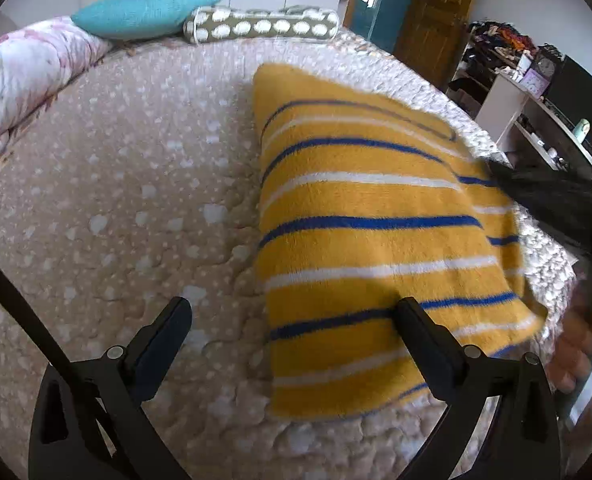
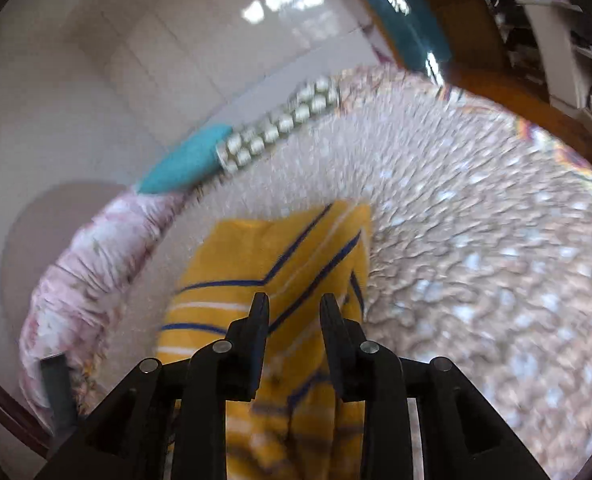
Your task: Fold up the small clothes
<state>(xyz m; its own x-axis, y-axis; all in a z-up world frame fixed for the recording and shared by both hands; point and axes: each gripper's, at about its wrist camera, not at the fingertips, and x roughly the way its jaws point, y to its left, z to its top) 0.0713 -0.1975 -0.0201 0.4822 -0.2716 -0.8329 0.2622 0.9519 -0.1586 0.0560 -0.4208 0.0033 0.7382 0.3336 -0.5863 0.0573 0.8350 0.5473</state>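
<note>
**Yellow garment folded at least once, more folding probably left**

The yellow striped garment (image 1: 367, 232) lies on the beige bed cover (image 1: 116, 200), toward the side of the bed nearest the shelves. In the left wrist view it looks like a thick, neat rectangle with a straight edge on its left side, so I judge that at least 1 fold is already made. In the right wrist view the stripes meet at an angle, which also suggests that 1 layer is turned over another. How many layers there are I cannot tell.

The left gripper (image 1: 296, 312) is spread wide and holds nothing. 1 finger stands over the bare cover and the other over the near part of the garment. Whether that finger touches the cloth is not clear.

The right gripper (image 2: 294, 304) is only partly open, with a narrow gap between its fingers. The garment is seen through the gap and below the fingers, but the picture is blurred, and the pads do not seem to press on any cloth.

What is left, in my judgement: perhaps 1 more fold to make the piece smaller, then smoothing it. No other small clothes are visible on the bed, only the teal pillow (image 1: 144, 12), the spotted bolster (image 1: 262, 24) and a floral quilt (image 1: 28, 68) at the far edge.
</note>
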